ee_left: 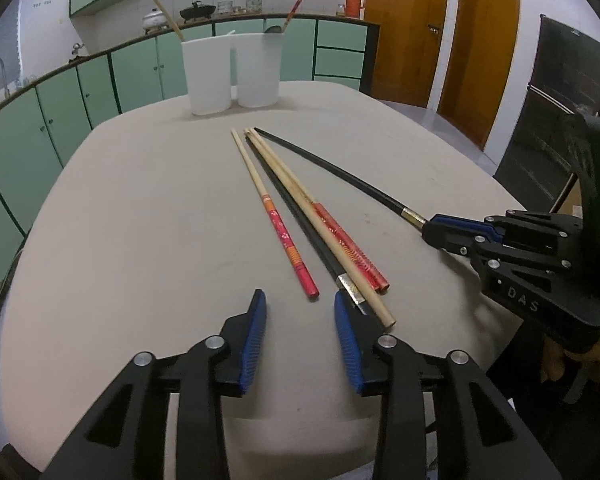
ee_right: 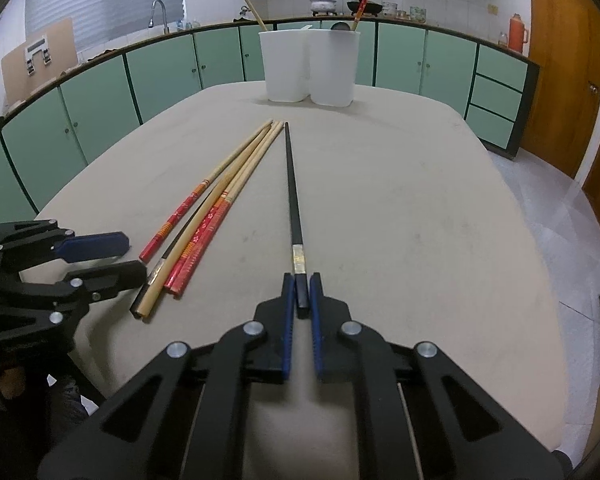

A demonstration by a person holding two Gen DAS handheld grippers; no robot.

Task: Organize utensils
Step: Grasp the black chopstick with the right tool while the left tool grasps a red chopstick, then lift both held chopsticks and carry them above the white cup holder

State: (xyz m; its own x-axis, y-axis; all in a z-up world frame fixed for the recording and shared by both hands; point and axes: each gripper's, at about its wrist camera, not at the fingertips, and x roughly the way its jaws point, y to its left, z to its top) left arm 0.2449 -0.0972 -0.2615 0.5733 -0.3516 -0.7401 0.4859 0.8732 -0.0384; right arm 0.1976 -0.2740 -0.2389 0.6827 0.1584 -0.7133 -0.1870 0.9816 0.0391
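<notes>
Chopsticks (ee_left: 300,216) are lying bundled on the table (ee_left: 140,200) just ahead of the left gripper (ee_left: 300,300), whose jaws are standing apart. Right wrist view: right gripper (ee_right: 301,292) is clamping the black chopstick (ee_right: 292,192), pointing toward the white holders (ee_right: 310,68).

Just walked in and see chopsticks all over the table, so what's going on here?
A person with two handheld grippers is sorting chopsticks. The right gripper is shut on the thick end of a long black chopstick, which lies apart from the others. The left gripper is open near the loose pile of red-handled, plain wooden and black chopsticks on the beige table. The two white plastic holders at the far edge already hold some utensils.
</notes>
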